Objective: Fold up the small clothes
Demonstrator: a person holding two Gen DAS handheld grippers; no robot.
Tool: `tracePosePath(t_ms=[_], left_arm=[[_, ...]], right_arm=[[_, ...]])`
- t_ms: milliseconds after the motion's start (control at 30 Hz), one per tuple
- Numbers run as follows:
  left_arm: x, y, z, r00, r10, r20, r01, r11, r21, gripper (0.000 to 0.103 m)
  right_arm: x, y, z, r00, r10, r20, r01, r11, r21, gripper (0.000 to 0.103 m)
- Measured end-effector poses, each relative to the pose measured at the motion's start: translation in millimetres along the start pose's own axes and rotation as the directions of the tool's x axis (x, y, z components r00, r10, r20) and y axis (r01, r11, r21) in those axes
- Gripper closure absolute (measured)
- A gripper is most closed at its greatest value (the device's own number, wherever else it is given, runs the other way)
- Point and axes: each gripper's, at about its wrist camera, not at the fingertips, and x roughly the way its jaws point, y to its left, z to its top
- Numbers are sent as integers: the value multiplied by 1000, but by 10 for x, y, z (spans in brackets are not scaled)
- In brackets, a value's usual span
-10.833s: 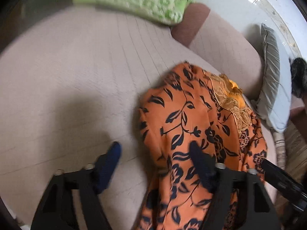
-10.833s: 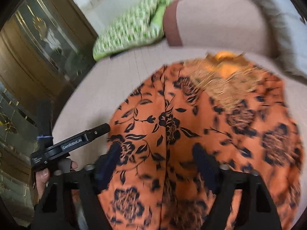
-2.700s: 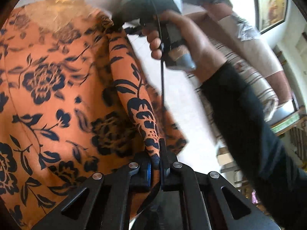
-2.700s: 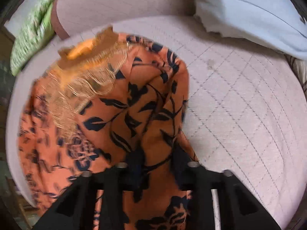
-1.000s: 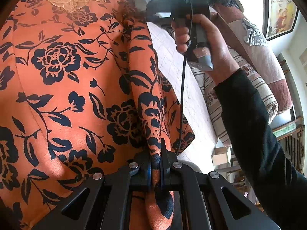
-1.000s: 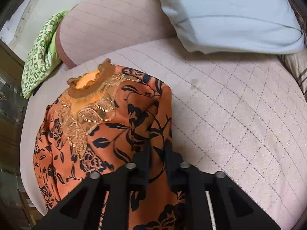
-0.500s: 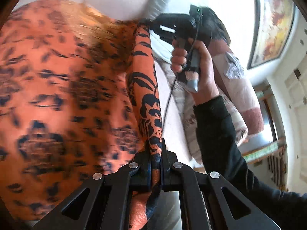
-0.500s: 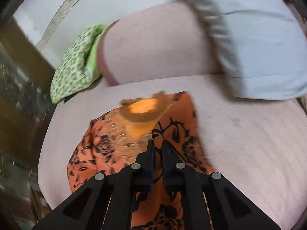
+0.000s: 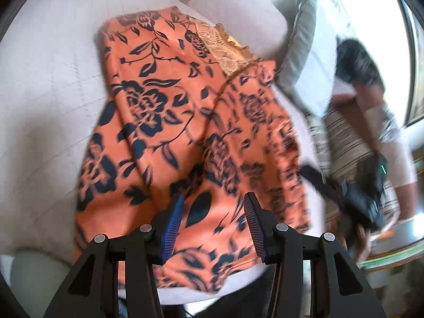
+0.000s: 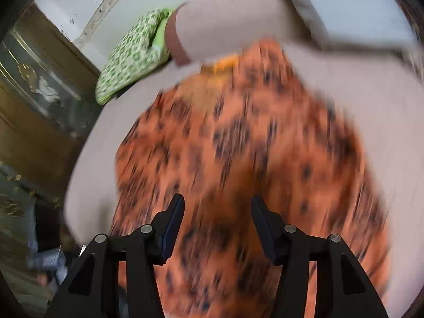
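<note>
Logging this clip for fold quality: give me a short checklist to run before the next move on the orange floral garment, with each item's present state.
1. Left gripper free of cloth: ok, fingers spread, nothing between them.
2. Right gripper free of cloth: ok, fingers apart above the fabric.
3. Orange floral garment lying on the beige cushion: ok, though its lower hem reaches the front edge.
4. Right-hand side panel folded in over the body: ok, a fold line runs down from the embroidered neckline.
5. Left-hand side folded in: cannot tell.
6. Fold flat, without wrinkles: cannot tell, both views are motion-blurred.
</note>
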Motion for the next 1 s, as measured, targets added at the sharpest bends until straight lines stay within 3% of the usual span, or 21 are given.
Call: tracePosePath(t_ms=[100, 167, 233, 267, 300, 333, 400, 467, 533, 600, 733, 767, 800, 867, 900, 1000], left_arm=[[32, -190, -91, 987, 153, 40, -155, 986, 62, 56], [113, -253, -119, 978, 208, 33, -210, 975, 74, 56], [237, -308, -148, 980, 197, -35, -194, 978, 78, 65], [336, -365, -165, 981, 184, -66, -179, 981, 81, 79], [385, -389, -173, 980, 179, -86, -172, 982, 82, 98], [365, -418, -191, 981, 173, -92, -166, 983, 77, 98], [217, -521, -227, 991, 121, -64, -117, 991, 64, 99], [-8, -651, -292, 998, 52, -32, -49, 995, 87, 98], [-86, -725, -337, 996, 83, -26, -79, 991, 109, 98], [31, -725, -356, 985, 164, -44, -158, 980, 124, 95], [402, -671, -357, 949, 291, -117, -274, 951, 147, 93], [412, -681, -353, 951, 283, -124, -266, 954, 136, 92], [339, -705, -354, 963, 251, -103, -237, 963, 129, 84], [156, -726, -331, 973, 228, -46, -220, 967, 126, 65], [70, -727, -320, 975, 221, -20, -218, 969, 116, 56], [-237, -669, -259, 978, 201, 55, -205, 976, 76, 53]], right_arm=[[130, 31, -555, 995, 74, -66, -70, 995, 68, 49], [271, 101, -752, 994, 68, -87, -62, 996, 66, 53], [405, 169, -873, 995, 47, -89, -43, 998, 54, 56], [426, 224, -895, 997, 36, -72, -34, 999, 23, 59], [433, 306, -906, 997, -3, -73, 1, 1000, -29, 71], [411, 336, -909, 997, -14, -82, 10, 999, -44, 97], [254, 309, -896, 996, 59, -71, -59, 998, 1, 97], [-11, 306, -899, 998, 61, -21, -61, 998, 13, 97], [-238, 260, -941, 999, 39, 22, -40, 999, 29, 97], [-270, 144, -977, 1000, -12, 28, 11, 998, 56, 97], [144, -76, -1031, 997, -49, -56, 53, 996, 71, 90], [117, -109, -1032, 999, -23, -42, 27, 995, 99, 85], [60, -121, -1015, 1000, 16, -26, -13, 993, 120, 80], [-175, -160, -1011, 997, 67, 44, -72, 988, 139, 50], [-289, -173, -997, 996, 51, 71, -60, 989, 133, 45], [-499, -281, -919, 995, 29, 95, -41, 992, 119, 43]])
